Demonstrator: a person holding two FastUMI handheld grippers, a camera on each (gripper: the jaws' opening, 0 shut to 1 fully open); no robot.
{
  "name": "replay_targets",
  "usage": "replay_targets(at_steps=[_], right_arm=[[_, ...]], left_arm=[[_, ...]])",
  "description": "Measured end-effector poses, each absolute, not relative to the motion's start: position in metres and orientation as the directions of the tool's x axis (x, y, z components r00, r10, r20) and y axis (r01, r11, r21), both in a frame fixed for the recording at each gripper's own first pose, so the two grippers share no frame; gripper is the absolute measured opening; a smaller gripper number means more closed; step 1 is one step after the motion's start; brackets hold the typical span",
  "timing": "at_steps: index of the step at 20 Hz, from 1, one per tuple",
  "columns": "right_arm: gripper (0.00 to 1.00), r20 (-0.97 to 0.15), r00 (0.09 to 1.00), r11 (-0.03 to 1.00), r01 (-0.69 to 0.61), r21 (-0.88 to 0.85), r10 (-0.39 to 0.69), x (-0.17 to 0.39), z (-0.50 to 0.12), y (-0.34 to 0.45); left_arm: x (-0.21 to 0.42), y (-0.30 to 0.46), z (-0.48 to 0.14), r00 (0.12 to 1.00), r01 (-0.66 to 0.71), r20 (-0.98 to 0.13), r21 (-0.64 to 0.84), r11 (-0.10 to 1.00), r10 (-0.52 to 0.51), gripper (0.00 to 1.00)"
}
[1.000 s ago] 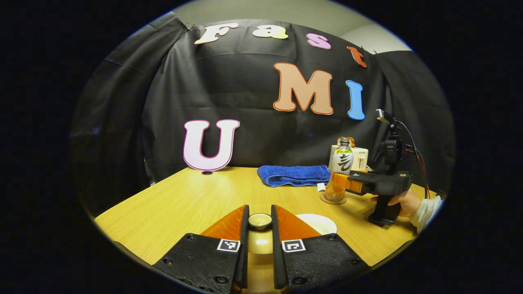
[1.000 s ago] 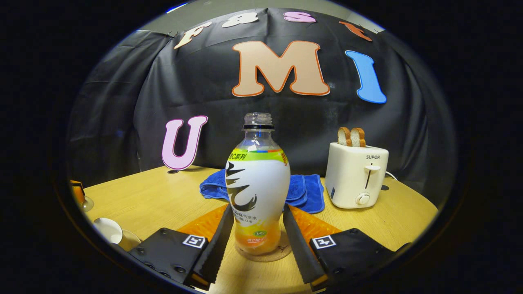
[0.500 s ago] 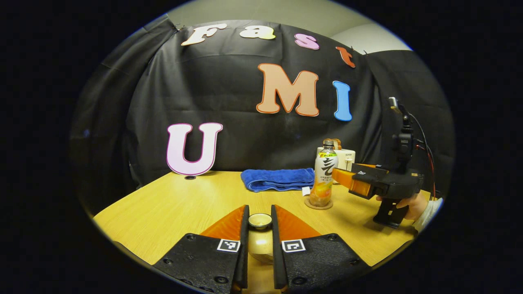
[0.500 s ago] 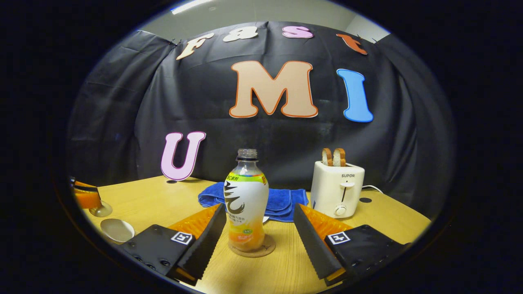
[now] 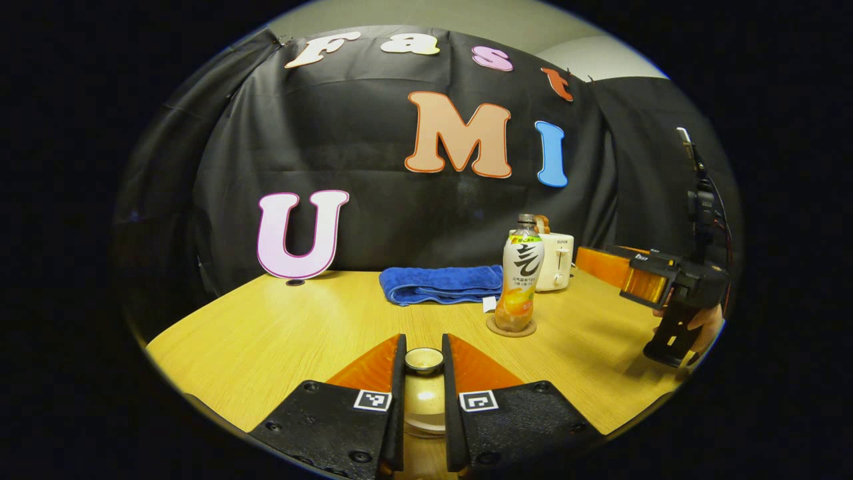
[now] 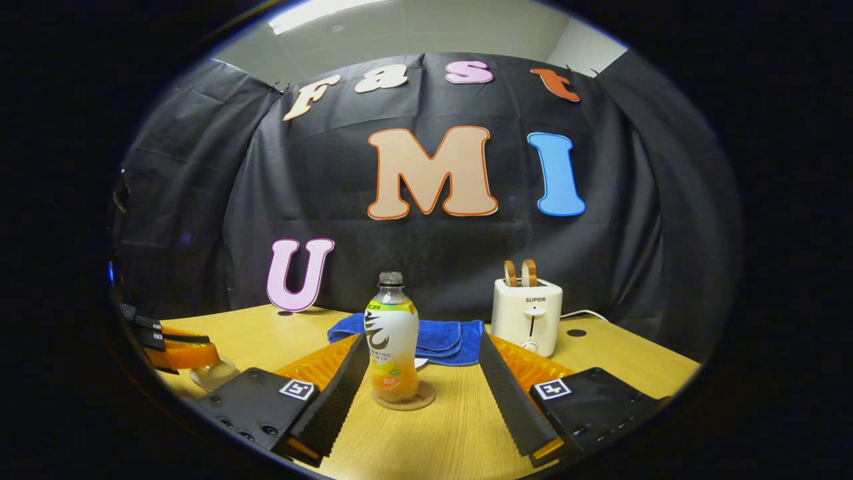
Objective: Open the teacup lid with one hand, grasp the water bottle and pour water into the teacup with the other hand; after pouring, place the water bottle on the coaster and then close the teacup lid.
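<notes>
My left gripper is shut on the small round knob of the pale teacup lid, which sits between its fingers at the bottom of the left gripper view. The water bottle, white-labelled with orange liquid and no cap, stands upright on a round coaster. In the right gripper view the bottle and coaster are straight ahead. My right gripper is open and drawn back from it, touching nothing. The left gripper shows at the far left over a pale piece; lid or cup, I cannot tell.
A folded blue towel lies behind the bottle and a white toaster with bread stands at the back right. A hand holds the right gripper at the wooden table's right edge.
My right gripper has pulled back from the bottle, which stays on the coaster. My left gripper has carried the lid to the right; the white cup rim beside its fingers is gone from sight.
</notes>
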State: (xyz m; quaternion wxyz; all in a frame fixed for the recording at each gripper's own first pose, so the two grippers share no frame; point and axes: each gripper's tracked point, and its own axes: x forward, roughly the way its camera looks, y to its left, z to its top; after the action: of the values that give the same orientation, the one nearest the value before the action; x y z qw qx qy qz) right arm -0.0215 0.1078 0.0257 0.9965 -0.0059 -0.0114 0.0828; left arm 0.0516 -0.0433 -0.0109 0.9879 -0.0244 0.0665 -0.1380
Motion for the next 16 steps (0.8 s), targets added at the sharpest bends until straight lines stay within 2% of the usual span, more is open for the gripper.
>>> replay_targets(at_steps=[8,16], right_arm=[[1.0,0.014,0.988,0.988,-0.156,-0.001,0.156,-0.029,0.022,0.099],[1.0,0.002,0.986,0.986,-0.166,-0.021,0.166,-0.032,0.017,0.101]], left_arm=[[0.052,-0.05,-0.025,0.946,0.277,-0.163,-0.049,0.96,-0.281,0.23],[0.05,-0.05,-0.024,0.947,0.28,-0.148,-0.049,0.959,-0.284,0.26]])
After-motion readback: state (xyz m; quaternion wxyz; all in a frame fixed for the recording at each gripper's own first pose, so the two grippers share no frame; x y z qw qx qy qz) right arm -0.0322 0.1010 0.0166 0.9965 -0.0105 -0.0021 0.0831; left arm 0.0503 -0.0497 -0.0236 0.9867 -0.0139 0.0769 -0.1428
